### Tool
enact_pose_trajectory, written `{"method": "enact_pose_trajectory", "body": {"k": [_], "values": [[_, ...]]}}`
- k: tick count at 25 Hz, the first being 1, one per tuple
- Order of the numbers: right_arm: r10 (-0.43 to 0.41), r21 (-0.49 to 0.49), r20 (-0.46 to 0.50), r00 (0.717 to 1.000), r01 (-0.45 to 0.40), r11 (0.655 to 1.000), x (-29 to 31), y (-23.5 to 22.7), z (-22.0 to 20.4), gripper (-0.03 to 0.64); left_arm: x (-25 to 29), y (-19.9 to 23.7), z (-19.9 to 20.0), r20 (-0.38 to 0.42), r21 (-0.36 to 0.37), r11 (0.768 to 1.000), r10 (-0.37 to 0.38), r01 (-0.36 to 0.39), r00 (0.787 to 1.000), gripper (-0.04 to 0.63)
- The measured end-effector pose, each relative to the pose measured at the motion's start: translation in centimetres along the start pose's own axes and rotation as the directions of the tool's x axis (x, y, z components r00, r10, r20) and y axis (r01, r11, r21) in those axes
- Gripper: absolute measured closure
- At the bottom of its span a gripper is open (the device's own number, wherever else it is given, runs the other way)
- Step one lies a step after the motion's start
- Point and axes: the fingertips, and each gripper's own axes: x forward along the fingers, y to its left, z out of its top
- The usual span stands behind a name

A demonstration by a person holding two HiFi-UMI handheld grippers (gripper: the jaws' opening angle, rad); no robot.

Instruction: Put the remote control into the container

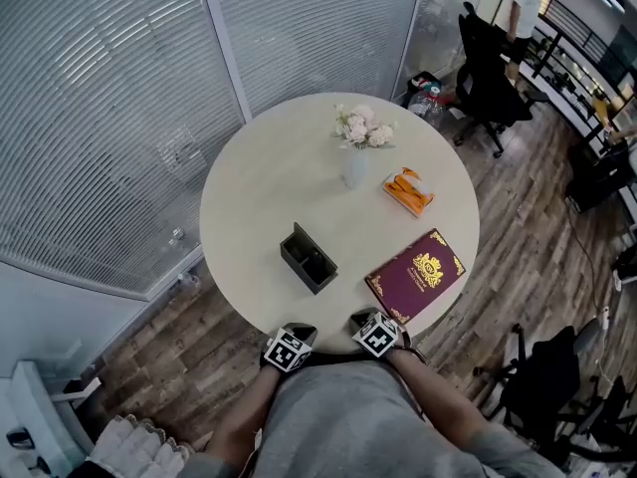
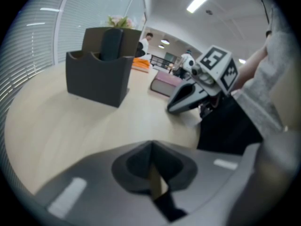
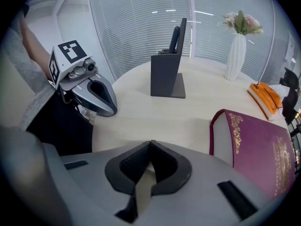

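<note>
we are finding the remote control [image 2: 111, 44] already standing upright in the container [image 2: 96, 79]. it is sitting in the compartment on the right as the left gripper view shows it. its rounded upper end is projecting above the low front wall and lying close to the tall back panel. the container is resting on the round table [image 1: 254, 182], apart from the purple book [image 1: 416, 275], the vase of flowers [image 1: 355, 162] and the orange packet [image 1: 408, 191].

the left gripper [image 2: 151, 147] is showing its jaws pressed together with nothing between them. the right gripper [image 3: 150, 147] is showing the same. both are hanging at the near table edge, well apart from the container.

we are judging the remote to be a light, stiff plastic bar with a smooth casing that could slide between hard pads. only the exposed upper end is offering a hold. we are recommending a pinch across its two narrow sides, just above the front wall, and a straight lift or push along its length. the container is looking light too, so a sideways pull could tip or drag it. we are advising that the other gripper steady its wall if the remote needs reseating.
</note>
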Motion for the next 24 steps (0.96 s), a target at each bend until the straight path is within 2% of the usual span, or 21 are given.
{"method": "enact_pose_trajectory", "body": {"k": [24], "values": [[0.022, 0.001, -0.006, 1.0, -0.022, 1.0, 0.04, -0.13, -0.06, 0.6, 0.04, -0.02, 0.15, 0.011, 0.001, 1.0, 0.021, -0.021, 1.0, 0.595]]}}
